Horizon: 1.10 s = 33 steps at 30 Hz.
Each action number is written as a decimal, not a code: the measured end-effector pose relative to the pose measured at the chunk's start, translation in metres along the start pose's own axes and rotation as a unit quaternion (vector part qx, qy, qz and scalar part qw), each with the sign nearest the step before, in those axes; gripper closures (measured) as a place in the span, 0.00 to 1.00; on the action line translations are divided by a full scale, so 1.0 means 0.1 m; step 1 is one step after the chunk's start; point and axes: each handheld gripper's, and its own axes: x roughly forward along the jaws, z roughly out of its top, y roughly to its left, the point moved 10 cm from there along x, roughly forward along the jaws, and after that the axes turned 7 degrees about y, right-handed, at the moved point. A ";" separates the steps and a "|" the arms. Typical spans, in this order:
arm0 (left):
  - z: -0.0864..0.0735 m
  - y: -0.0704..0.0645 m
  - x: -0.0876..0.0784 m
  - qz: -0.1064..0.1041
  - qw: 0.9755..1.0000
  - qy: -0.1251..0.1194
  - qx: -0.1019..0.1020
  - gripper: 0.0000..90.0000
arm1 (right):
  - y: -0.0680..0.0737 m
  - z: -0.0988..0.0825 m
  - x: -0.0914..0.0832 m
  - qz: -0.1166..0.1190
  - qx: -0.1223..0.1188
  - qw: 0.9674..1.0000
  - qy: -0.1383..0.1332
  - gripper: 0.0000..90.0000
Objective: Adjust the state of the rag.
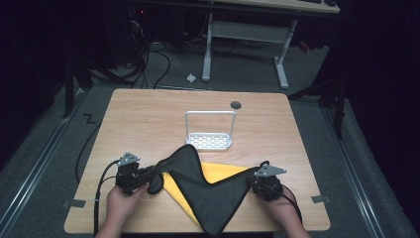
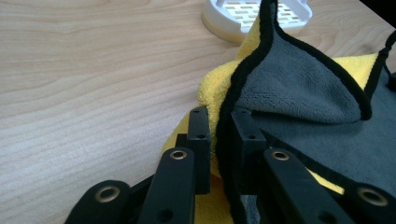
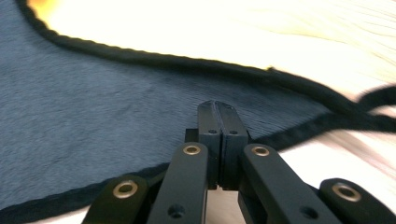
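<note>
Cloth [image 1: 200, 186] in both claws, white rack [image 1: 210, 130] just behind

Dim room, lit table, one overexposed close-up

From above you see the wooden table [image 1: 148, 114] evenly lit while the floor and surroundings fall off into near black, and the picture is soft and grainy. Your left gripper view is the clearest: wood grain and the cloth [image 2: 299, 88] pile read sharply, with only the nearest black links slightly soft. In your right gripper view the tabletop [image 3: 261, 32] blows out to white glare and the cloth's black edging [image 3: 140, 58] smears with blur.
</note>
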 end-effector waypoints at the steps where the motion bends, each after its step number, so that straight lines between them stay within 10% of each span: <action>1: 0.00 0.00 0.00 0.000 1.000 0.000 0.000 0.89 | 0.00 0.00 0.00 0.000 0.000 1.000 0.000 1.00; 5: 0.00 -0.05 0.01 0.002 1.000 0.000 0.011 0.89 | 0.03 0.04 -0.03 -0.007 -0.004 1.000 -0.004 1.00; 11: 0.02 -0.05 0.02 0.002 1.000 0.000 0.013 0.89 | 0.90 0.25 0.06 0.082 -0.080 0.993 -0.021 1.00; 15: 0.02 -0.05 -0.01 0.001 1.000 -0.005 0.012 0.89 | 1.02 0.21 0.17 0.071 -0.106 0.992 -0.001 1.00; 19: 0.03 -0.06 -0.02 -0.009 1.000 -0.008 0.008 0.89 | 0.86 0.15 0.12 0.078 -0.078 0.994 0.009 1.00; 33: -0.14 -0.27 0.14 -0.026 0.998 0.032 0.039 0.88 | -0.29 -0.19 -0.15 -0.024 0.031 0.999 0.007 1.00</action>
